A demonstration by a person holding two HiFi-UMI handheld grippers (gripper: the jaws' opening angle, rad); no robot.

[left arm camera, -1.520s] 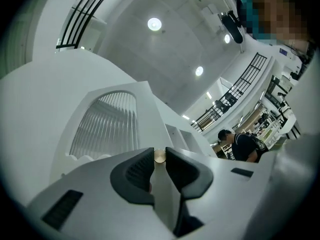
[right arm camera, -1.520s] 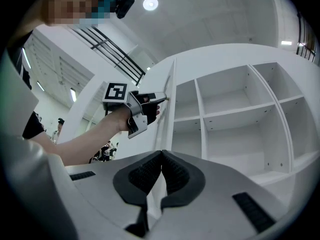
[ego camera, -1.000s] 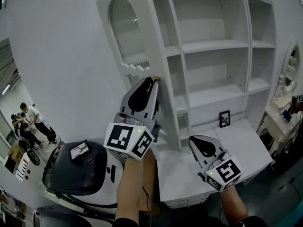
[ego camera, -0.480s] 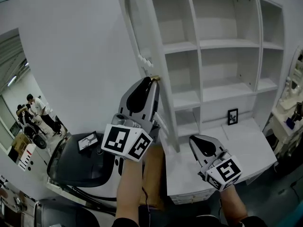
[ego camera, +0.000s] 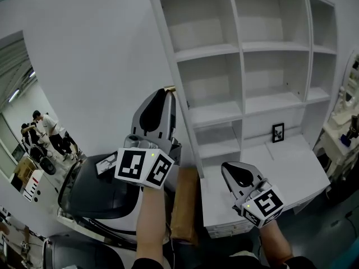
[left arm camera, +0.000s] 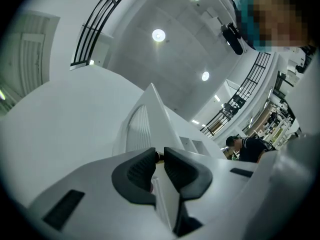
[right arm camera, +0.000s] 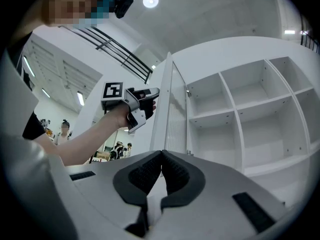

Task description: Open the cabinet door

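1. The left gripper (ego camera: 167, 92) is clamped on the knob (ego camera: 170, 88) of the door (right arm camera: 174, 111), which stands wide open beside the cabinet (ego camera: 263, 46).
2. The right gripper (ego camera: 236, 171) hangs closed and empty above the surface (ego camera: 297, 170).

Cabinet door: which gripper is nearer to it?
Left. The left gripper is shut on the knob at the door's free edge. The right gripper is apart from the door, lower and to the right, with its jaws together on nothing.
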